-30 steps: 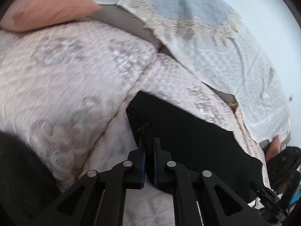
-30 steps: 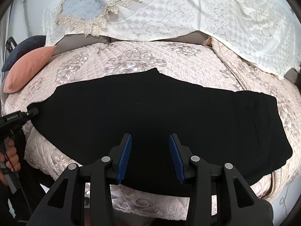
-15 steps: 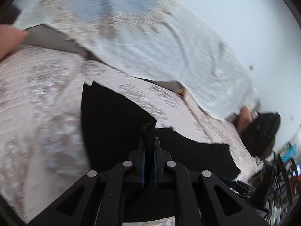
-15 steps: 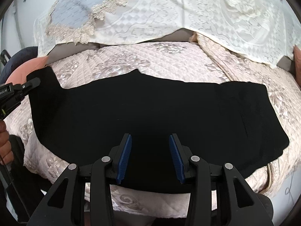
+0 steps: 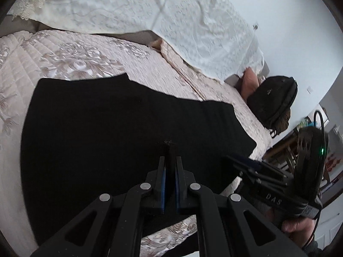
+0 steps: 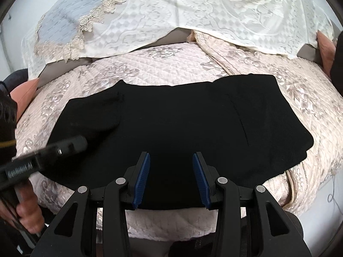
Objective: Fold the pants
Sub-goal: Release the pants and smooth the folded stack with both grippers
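Mid-fold, basically: the left gripper [image 5: 170, 162] was pressed together on a pinch of the black pants [image 6: 182, 115], a tuft of dark cloth poking out past its tips, and it carried the leg end over the rest of the garment toward the waistband side. Right gripper [image 6: 171, 175] hovered low over the near edge of the pants with its blue pads [image 6: 142, 176] spread apart and nothing between them; whether they brushed the cloth could not be told. Pants lay across the quilted bedspread [image 6: 154, 64], long axis side to side, the left portion already doubled over into a second layer with a soft rounded fold edge, waistband end to the right with a faint pocket seam. Next move, as a judgement: lay the carried end down square on the lower layer, let go, then smooth or take the next fold with the free gripper. Risk was the top layer landing skewed. Fabric looked matte, thin, limp, no stiffness, so it would drape and wrinkle easily. Bedspread was pale pink, satiny, stitched with floral motifs, puffy. Behind it a cream lace cover [image 6: 193, 10] with scalloped trim, a salmon cushion [image 6: 25, 94] at left, and a black bag [image 5: 272, 100] on the far end.
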Available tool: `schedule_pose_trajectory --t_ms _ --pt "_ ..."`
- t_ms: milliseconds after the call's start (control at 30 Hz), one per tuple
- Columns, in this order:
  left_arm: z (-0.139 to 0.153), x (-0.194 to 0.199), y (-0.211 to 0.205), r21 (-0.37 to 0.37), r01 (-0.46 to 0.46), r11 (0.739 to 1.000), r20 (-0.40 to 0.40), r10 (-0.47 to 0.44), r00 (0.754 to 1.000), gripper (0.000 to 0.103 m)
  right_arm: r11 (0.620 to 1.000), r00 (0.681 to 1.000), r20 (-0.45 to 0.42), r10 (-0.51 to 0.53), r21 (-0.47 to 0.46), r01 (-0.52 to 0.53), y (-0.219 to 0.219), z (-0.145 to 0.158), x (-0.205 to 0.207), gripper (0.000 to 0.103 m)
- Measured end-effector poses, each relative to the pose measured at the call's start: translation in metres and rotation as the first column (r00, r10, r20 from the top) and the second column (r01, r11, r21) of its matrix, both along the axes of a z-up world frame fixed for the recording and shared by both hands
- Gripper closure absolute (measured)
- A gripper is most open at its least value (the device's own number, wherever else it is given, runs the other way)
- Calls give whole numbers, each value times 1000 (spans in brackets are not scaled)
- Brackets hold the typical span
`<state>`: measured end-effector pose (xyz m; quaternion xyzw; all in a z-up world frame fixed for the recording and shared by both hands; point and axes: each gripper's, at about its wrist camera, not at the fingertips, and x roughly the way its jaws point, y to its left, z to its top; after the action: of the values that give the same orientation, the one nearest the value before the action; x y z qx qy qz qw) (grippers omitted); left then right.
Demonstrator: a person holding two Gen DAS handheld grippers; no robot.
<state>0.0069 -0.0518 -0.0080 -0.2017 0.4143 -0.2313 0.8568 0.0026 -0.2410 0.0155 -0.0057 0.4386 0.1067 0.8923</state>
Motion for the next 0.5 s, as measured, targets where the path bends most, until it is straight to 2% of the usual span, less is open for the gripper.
schedule_pose_trajectory --t_ms 167,300,500 --pt "2 4 -7 -5 33 999 12 -33 999 95 1000 1000 -2 -5 9 5 -2 -2 3 61" --pt "-12 11 -14 13 64 998 -30 -64 998 95 1000 1000 -5 -3 19 3 0 -1 4 61" --pt "1 -6 -15 26 97 995 21 -97 995 89 999 1000 -17 12 38 -11 3 -2 4 61"
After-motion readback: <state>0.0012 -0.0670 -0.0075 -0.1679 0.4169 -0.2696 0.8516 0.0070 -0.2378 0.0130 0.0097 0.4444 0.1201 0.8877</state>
